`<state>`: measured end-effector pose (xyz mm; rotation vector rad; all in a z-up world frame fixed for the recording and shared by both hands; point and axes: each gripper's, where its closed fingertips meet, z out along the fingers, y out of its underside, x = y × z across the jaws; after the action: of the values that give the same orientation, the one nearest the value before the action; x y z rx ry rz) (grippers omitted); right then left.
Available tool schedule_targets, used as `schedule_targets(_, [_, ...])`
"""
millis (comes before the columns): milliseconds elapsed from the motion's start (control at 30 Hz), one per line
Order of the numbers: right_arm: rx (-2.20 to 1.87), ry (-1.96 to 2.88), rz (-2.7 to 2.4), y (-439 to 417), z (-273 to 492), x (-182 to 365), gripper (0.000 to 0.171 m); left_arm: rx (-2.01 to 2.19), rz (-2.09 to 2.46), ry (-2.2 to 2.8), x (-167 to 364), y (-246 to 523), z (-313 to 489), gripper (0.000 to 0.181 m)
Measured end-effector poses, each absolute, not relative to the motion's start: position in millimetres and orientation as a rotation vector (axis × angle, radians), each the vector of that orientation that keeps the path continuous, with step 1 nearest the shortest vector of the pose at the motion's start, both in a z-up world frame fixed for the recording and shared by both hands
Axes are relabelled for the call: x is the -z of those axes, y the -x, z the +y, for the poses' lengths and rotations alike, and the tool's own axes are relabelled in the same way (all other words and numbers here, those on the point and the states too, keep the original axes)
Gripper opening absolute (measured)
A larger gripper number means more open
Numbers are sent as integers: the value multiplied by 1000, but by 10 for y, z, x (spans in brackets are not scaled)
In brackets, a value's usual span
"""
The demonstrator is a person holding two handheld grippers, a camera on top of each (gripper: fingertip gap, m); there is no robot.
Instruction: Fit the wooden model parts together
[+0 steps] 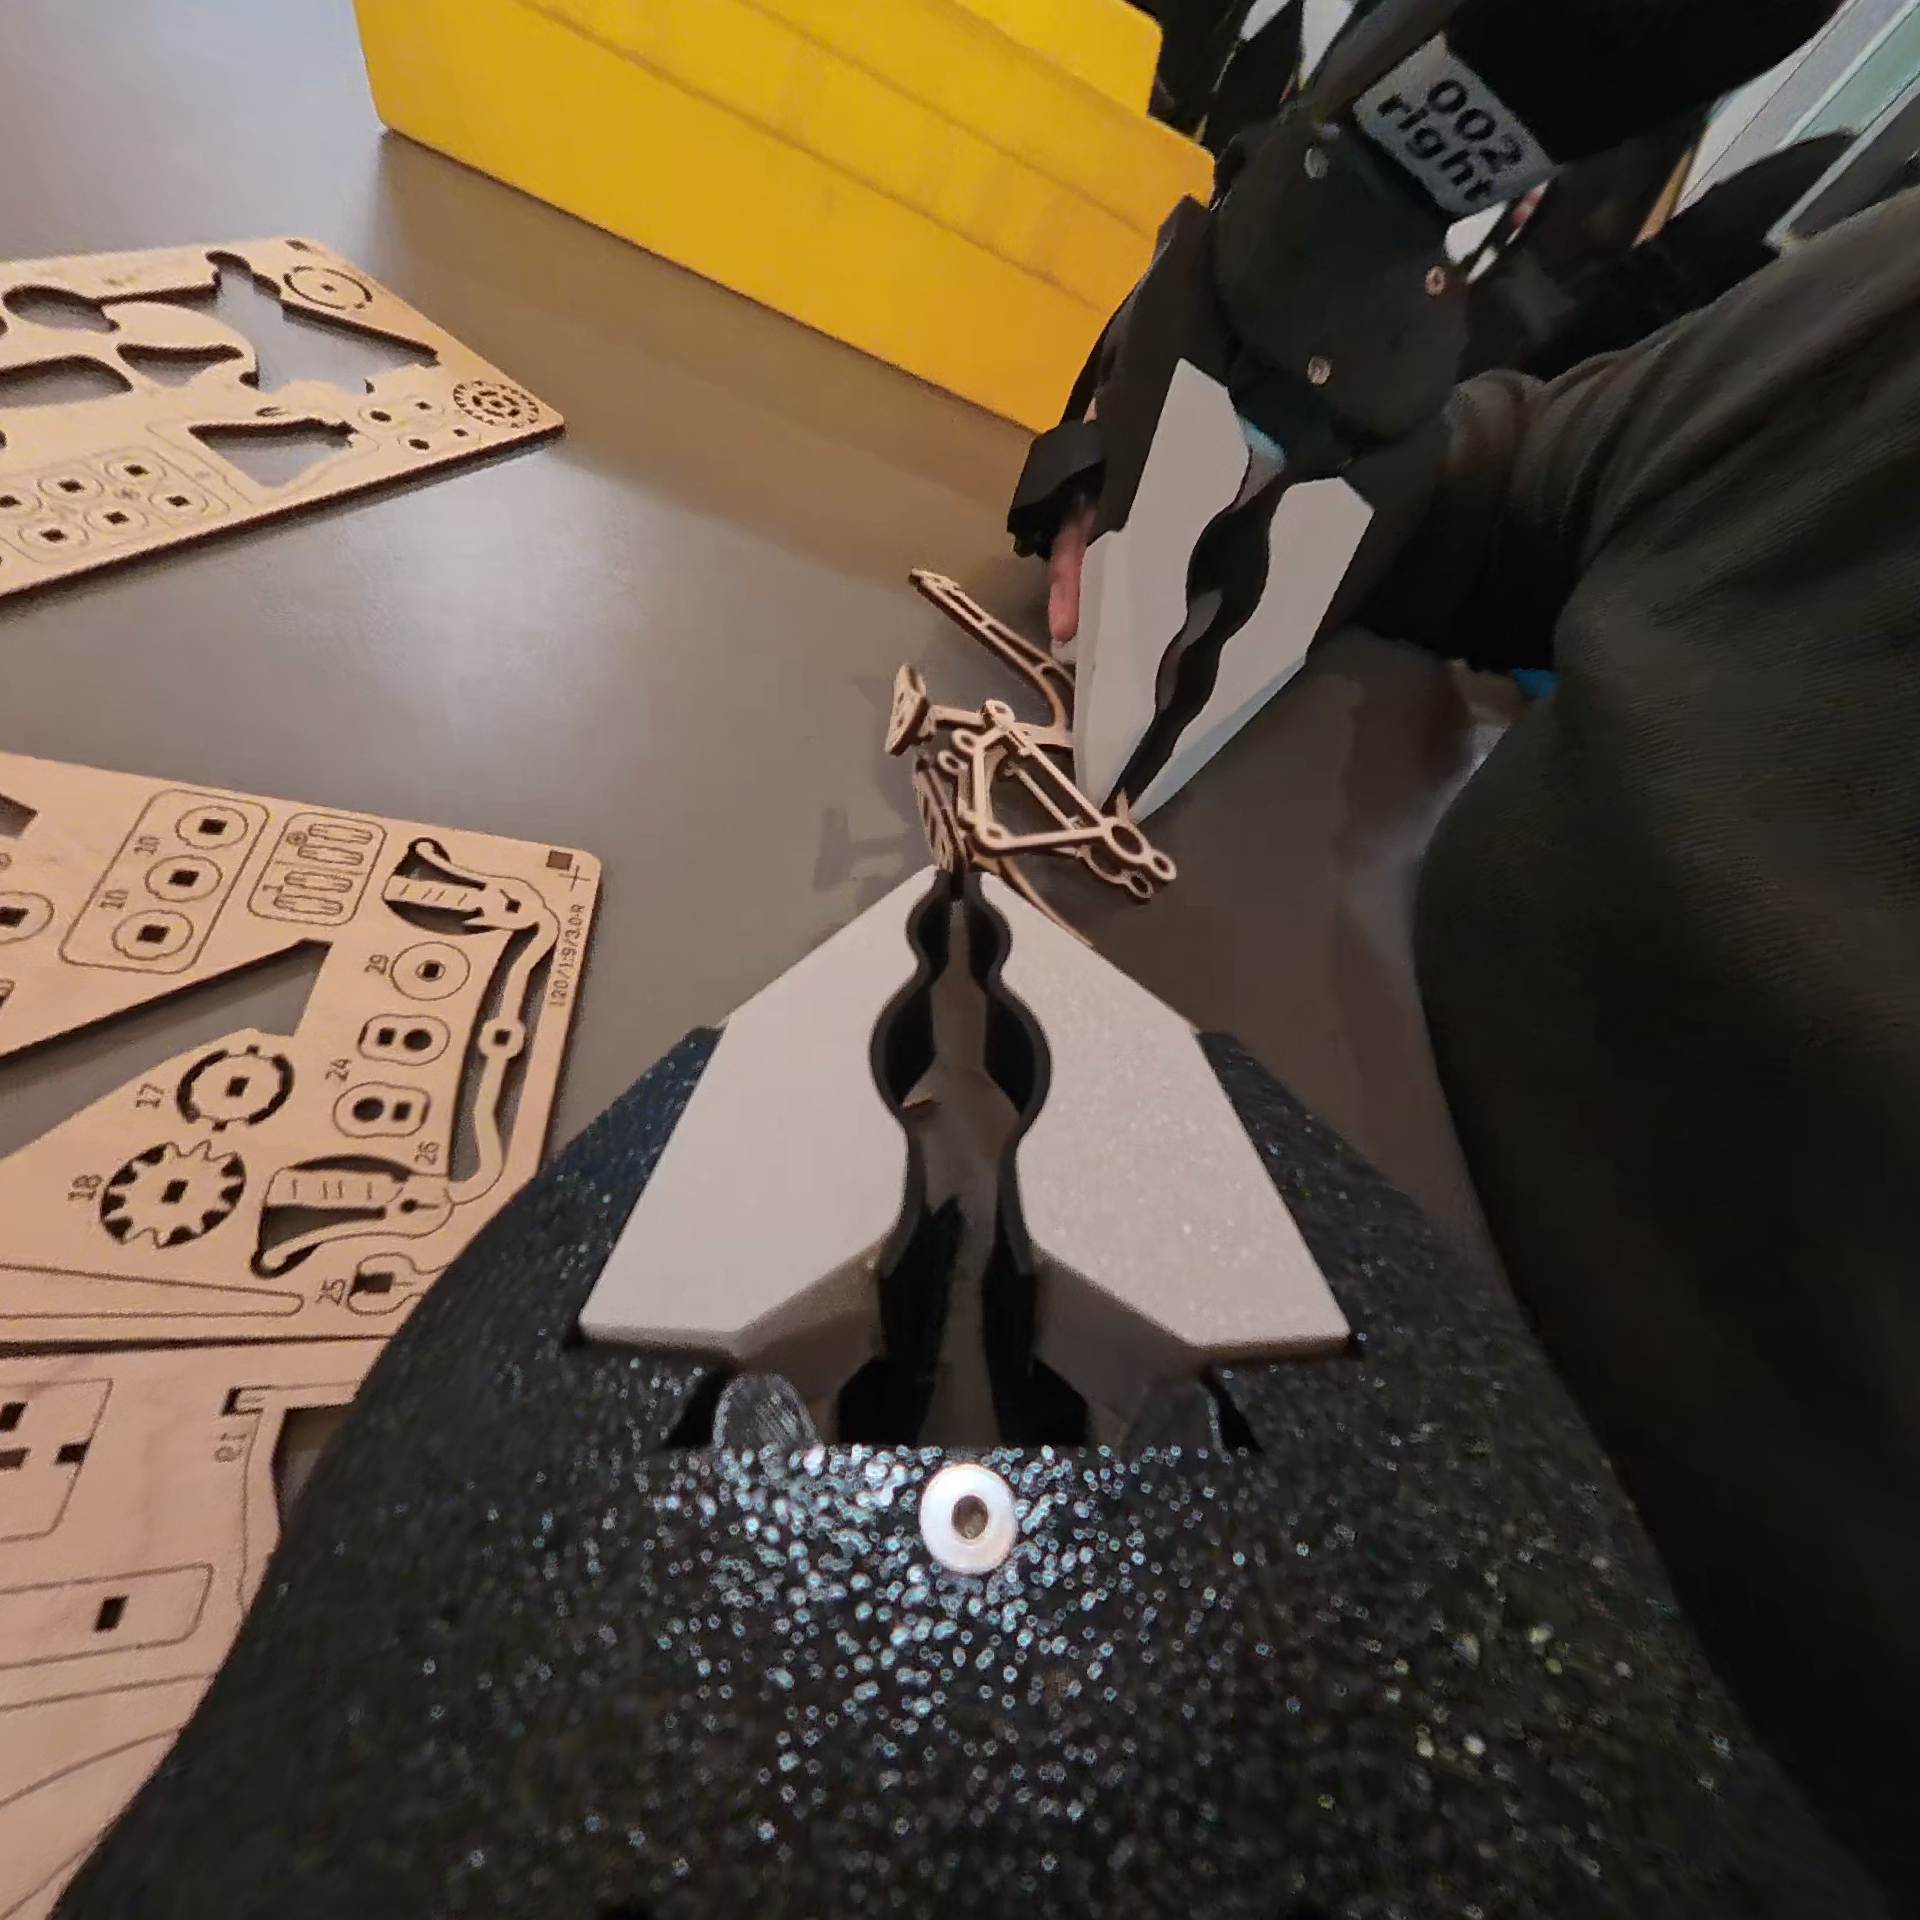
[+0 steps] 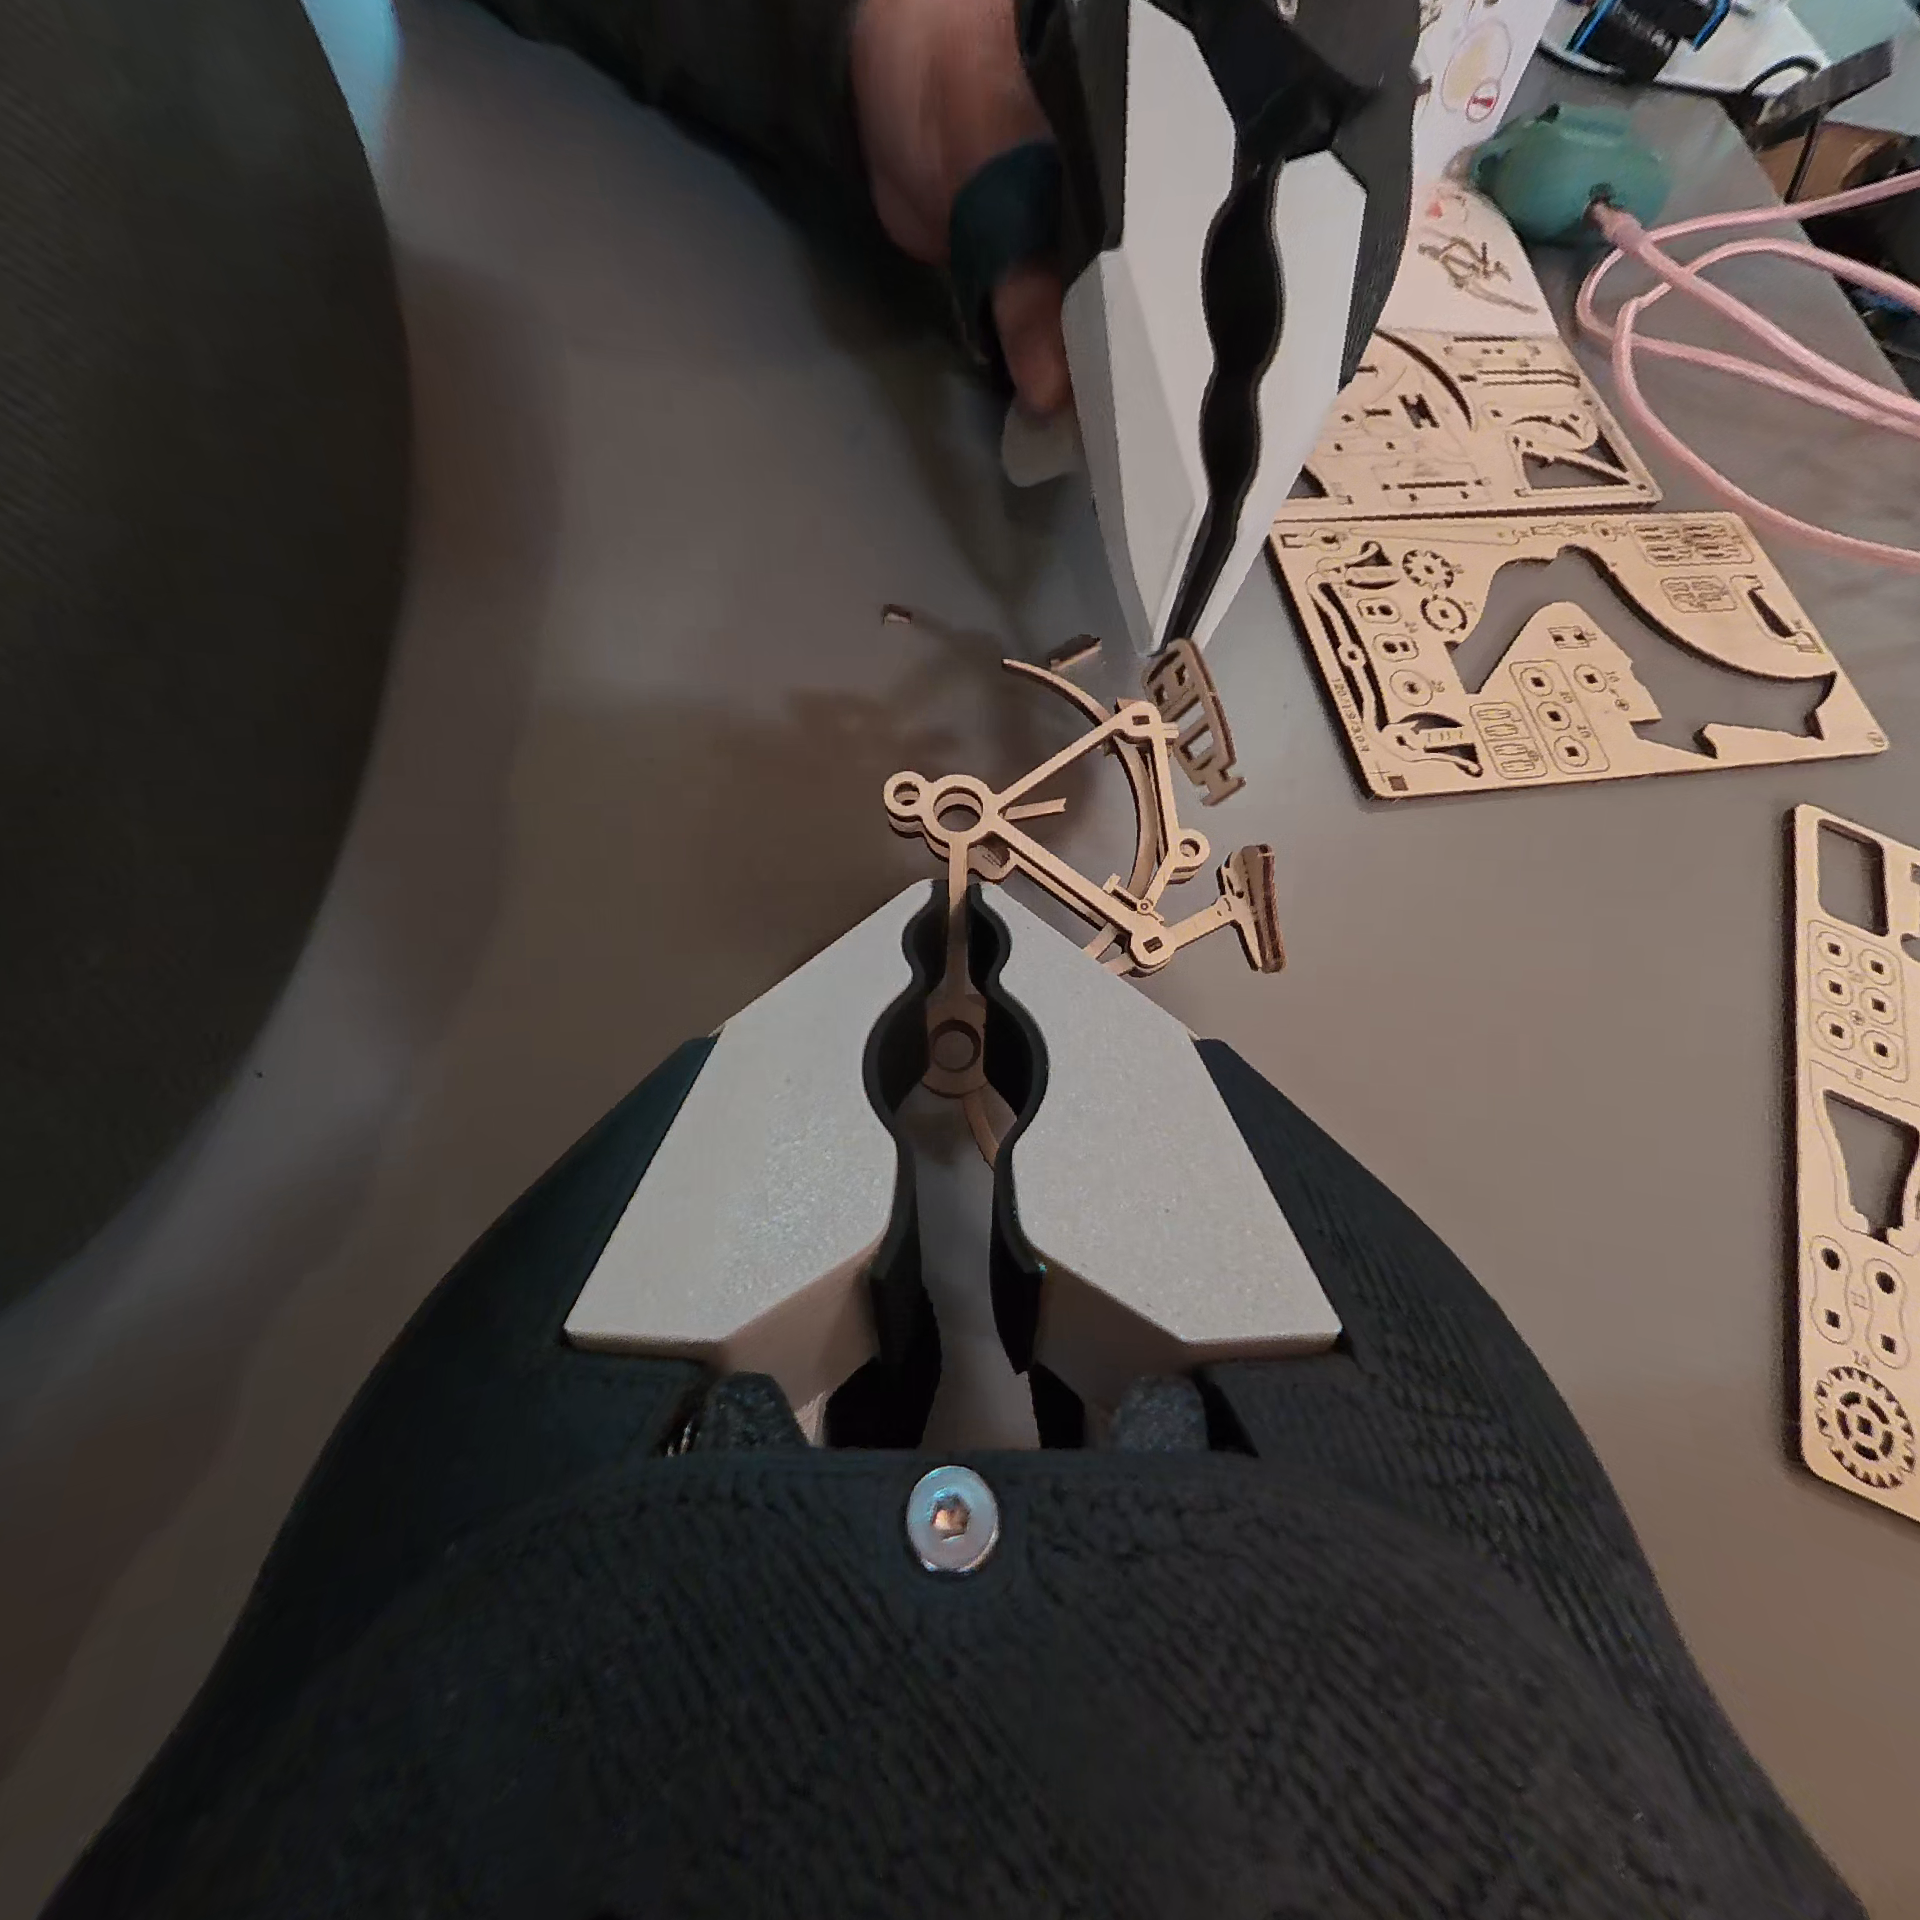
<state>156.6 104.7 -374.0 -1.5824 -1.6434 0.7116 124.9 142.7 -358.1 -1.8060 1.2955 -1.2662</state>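
Observation:
A partly built wooden frame of thin laser-cut bars and rings [image 2: 1049, 831] hangs above the dark table. My right gripper [image 2: 958, 896] is shut on its ringed end. The frame also shows in the left wrist view [image 1: 1039, 800], with the right gripper [image 1: 1124, 805] pinching its near corner. My left gripper [image 1: 961, 883] is shut on a small slotted wooden piece [image 1: 938, 821], seen edge-on. In the right wrist view the left gripper [image 2: 1172, 636] holds this ladder-like piece [image 2: 1195, 722] right beside the frame's far end; I cannot tell if they touch.
Wooden part sheets lie left [image 1: 260, 1039] [image 1: 239, 384] and right [image 2: 1558, 655] [image 2: 1860, 1143]. A yellow box [image 1: 790, 177] stands behind. Small wood scraps [image 2: 1070, 652] [image 2: 896, 615] lie on the table. A pink cable [image 2: 1714, 312], a teal object [image 2: 1569, 166] and a dark sleeve [image 1: 1662, 935] are close by. There is about 6 centimetres between the tips of the two grippers.

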Motion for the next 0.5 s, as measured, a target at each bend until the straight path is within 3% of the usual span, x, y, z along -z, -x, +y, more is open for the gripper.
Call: schedule_targets(500, [-904, 1633, -1657, -1561, 901, 3748, 1, 1165, 1502, 1769, 3713, -1313, 1292, 0])
